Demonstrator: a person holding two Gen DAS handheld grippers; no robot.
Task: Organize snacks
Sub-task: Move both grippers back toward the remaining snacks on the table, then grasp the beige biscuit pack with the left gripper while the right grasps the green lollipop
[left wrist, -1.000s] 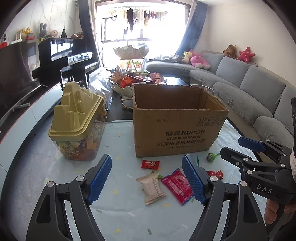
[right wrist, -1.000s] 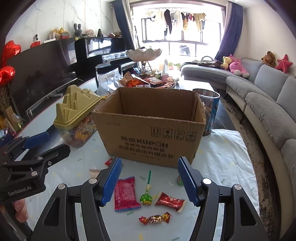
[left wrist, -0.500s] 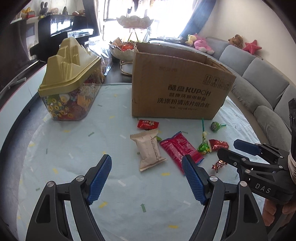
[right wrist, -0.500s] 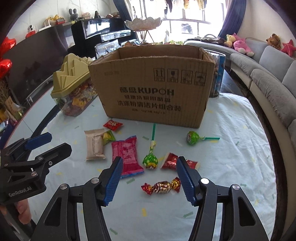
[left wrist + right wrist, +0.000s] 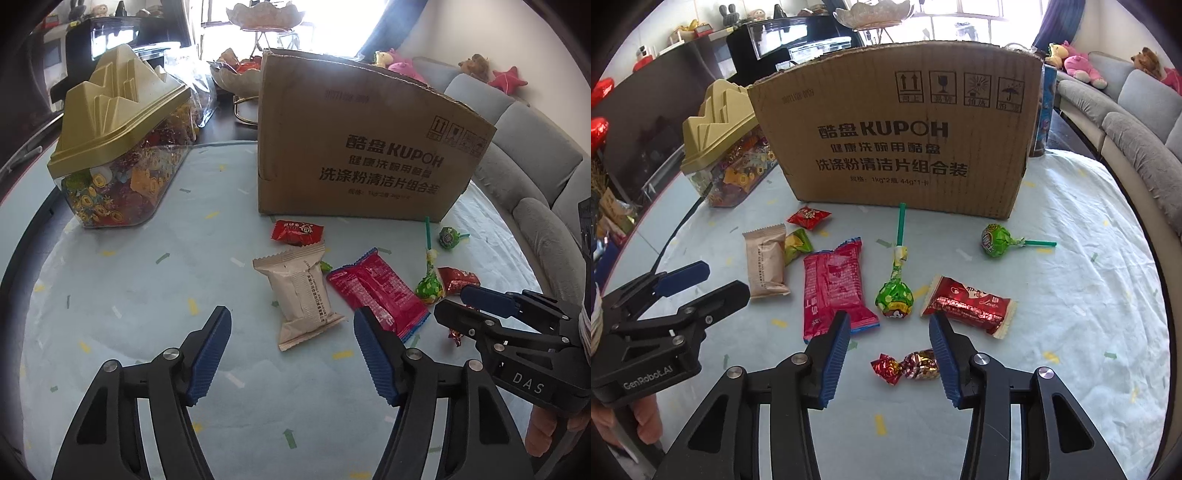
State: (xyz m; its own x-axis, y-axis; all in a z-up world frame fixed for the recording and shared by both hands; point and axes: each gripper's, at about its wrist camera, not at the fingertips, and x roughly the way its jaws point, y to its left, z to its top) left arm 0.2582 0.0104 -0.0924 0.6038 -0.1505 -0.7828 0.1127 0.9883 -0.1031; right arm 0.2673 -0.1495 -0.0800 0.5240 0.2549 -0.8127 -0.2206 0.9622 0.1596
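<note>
Several snacks lie on the pale tablecloth in front of a cardboard box. My left gripper is open, low over the cloth, with a beige packet just ahead between its fingers. My right gripper is open around a small twisted candy. A pink-red packet, a green lollipop, a red wrapped bar, a second lollipop and a small red candy lie around.
A clear candy jar with a gold lid stands left of the box. A tiered snack dish sits behind. A grey sofa runs along the right. The table edge curves at left.
Both grippers have dropped lower and moved forward toward the snacks. The box and snacks now appear larger and closer. The right gripper now straddles the twisted candy.
</note>
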